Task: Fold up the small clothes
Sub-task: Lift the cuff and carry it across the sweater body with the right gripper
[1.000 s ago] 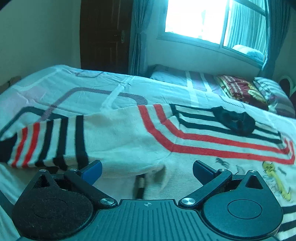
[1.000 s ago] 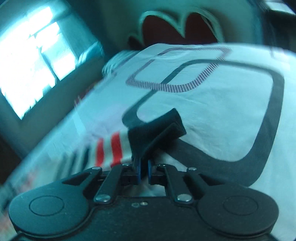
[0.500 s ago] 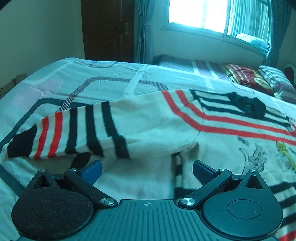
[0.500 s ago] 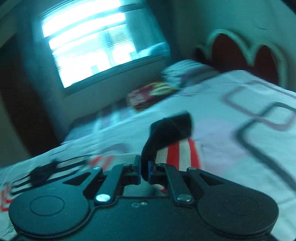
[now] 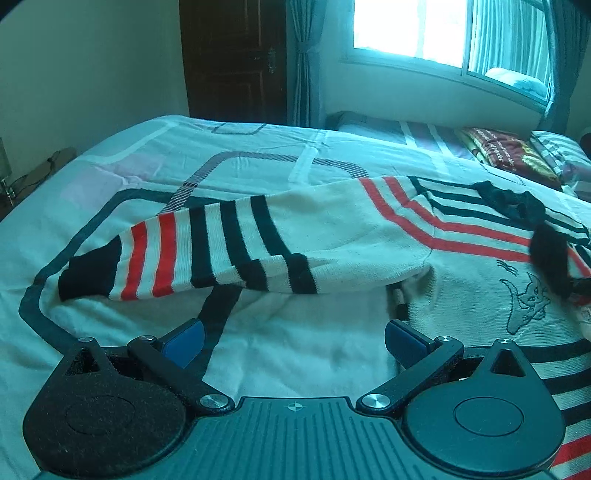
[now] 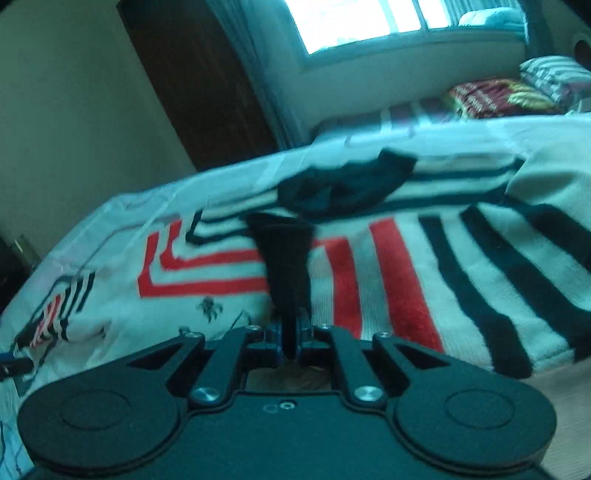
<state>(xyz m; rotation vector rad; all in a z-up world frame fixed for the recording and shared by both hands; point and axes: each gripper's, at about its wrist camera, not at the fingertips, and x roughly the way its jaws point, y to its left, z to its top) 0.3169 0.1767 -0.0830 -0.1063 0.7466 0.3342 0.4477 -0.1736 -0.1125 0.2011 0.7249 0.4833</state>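
A bed (image 5: 110, 177) with a patterned sheet is seen below a bright window (image 5: 443, 33). A cream striped sweater (image 5: 332, 236) is spread across it. The black cuff (image 6: 288, 266) of one sleeve is pinched between the closed jaws of the right gripper (image 6: 291, 332), above the sweater's front. The left gripper (image 5: 293, 338) is held wide apart, empty, over the sheet.

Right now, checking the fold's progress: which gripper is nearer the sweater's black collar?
Right. The right gripper, shut on a black sleeve cuff, is just short of the collar; the left gripper stands open off beside the other sleeve.
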